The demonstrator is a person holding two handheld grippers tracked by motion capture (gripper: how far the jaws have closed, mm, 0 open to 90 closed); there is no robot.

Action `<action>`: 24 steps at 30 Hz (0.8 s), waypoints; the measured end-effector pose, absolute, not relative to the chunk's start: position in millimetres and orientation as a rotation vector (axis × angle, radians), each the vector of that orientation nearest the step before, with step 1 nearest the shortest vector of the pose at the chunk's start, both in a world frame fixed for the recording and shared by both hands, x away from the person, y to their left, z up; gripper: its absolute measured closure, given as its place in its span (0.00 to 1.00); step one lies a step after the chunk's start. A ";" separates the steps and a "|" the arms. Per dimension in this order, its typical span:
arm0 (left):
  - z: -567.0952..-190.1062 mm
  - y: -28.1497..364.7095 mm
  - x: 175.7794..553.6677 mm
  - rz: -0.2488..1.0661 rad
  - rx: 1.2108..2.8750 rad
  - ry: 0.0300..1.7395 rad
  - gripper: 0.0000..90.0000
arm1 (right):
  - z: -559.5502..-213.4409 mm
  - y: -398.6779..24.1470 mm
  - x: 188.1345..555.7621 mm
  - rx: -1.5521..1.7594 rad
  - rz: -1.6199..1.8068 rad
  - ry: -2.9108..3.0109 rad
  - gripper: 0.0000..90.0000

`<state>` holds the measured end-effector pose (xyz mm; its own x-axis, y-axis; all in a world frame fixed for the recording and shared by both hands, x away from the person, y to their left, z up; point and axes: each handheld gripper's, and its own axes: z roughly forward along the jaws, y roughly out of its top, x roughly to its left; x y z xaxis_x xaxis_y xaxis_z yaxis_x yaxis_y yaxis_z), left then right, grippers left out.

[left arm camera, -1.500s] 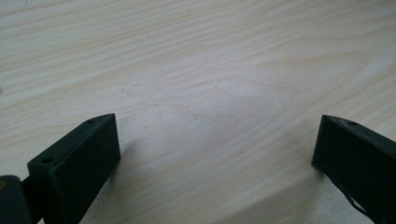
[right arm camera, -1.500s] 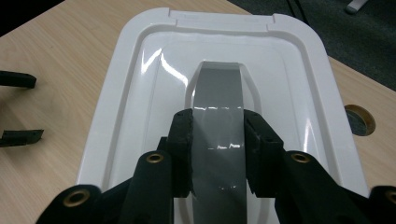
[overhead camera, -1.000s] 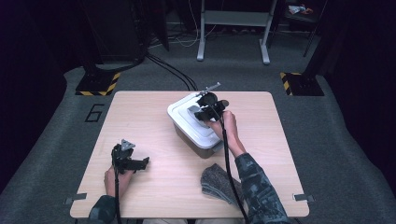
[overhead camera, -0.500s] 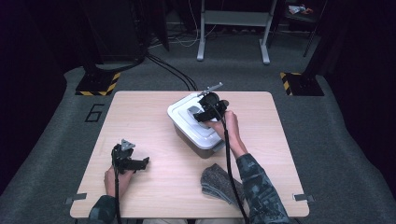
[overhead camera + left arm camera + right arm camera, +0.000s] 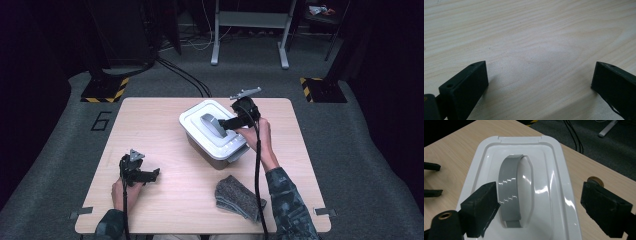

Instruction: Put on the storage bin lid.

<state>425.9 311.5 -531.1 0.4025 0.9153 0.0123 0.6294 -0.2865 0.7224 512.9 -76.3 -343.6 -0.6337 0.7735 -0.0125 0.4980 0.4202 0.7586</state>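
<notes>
1. Jaws of the right gripper [image 5: 539,212] have just been opening and stand wide apart above the grey handle [image 5: 512,192], gripping nothing.
2. Handle lies flat in the white lid [image 5: 197,120] of a box [image 5: 212,152] mid-worktop [image 5: 150,125].
3. Left gripper [image 5: 539,82], jaws apart and empty, rests on bare wood.
4. Grey cloth [image 5: 237,197] lies near the front edge.

Glossy plastic lid [image 5: 549,195], matt wood table [image 5: 529,37], seemingly woolly cloth [image 5: 237,197]
</notes>
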 end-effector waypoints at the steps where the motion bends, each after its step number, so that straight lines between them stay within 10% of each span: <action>1: -531.1 311.4 425.9 0.575 2.021 1.312 0.00 | -343.3 -79.5 511.1 1.110 1.061 2.304 0.14; 24: -531.1 311.3 425.8 0.576 2.021 1.314 0.00 | -376.3 -183.9 466.4 1.235 0.993 2.151 0.06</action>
